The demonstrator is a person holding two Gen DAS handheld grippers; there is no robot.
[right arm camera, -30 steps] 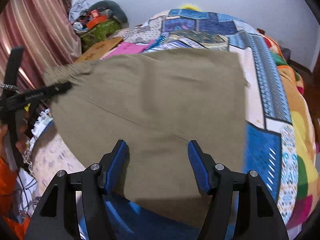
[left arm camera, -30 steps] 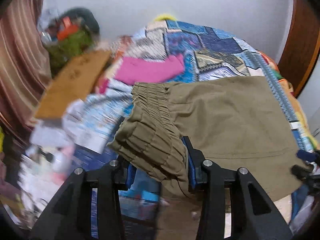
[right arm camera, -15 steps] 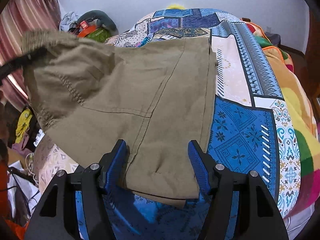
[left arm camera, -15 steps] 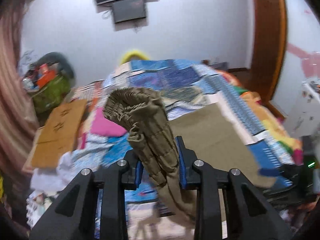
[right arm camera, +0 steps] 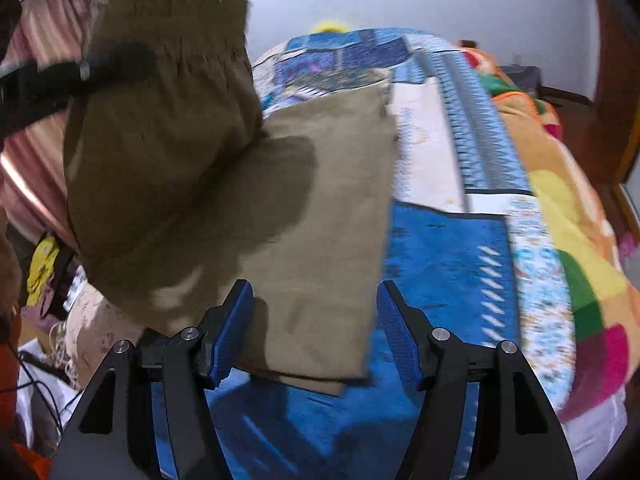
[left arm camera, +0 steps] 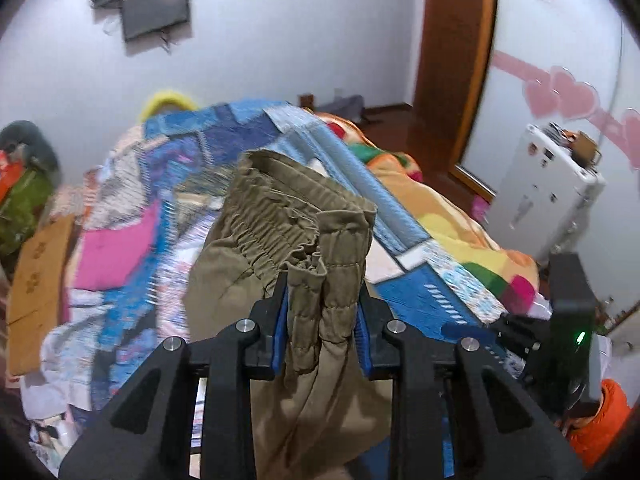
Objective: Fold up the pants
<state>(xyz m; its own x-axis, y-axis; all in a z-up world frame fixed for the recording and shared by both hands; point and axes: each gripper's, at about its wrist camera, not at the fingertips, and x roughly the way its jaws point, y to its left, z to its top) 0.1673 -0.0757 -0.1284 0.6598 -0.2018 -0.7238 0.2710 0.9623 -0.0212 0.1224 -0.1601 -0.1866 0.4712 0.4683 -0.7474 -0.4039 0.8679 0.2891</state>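
Observation:
Olive pants (right arm camera: 328, 200) lie partly flat on the patchwork bedspread (right arm camera: 440, 264). Their gathered elastic waistband (left arm camera: 296, 220) is lifted off the bed, bunched and pinched between the blue pads of my left gripper (left arm camera: 322, 304), which is shut on it. In the right wrist view that raised waist end (right arm camera: 160, 120) hangs over the flat part and casts a shadow, with the left gripper (right arm camera: 112, 64) holding it at the upper left. My right gripper (right arm camera: 316, 300) stands open just above the near hem, its pads not touching the cloth.
A pink cloth (left arm camera: 116, 256) and a cardboard sheet (left arm camera: 36, 292) lie at the bed's left side. A white box (left arm camera: 548, 188) stands at the right by a wooden door frame (left arm camera: 452, 64). Striped curtains (right arm camera: 44, 64) and floor clutter (right arm camera: 44, 280) are on the left.
My left gripper has tightened on the waistband, lifted it off the bed and carried it over the flat part of the pants. The right gripper has stayed open and shifted slightly.

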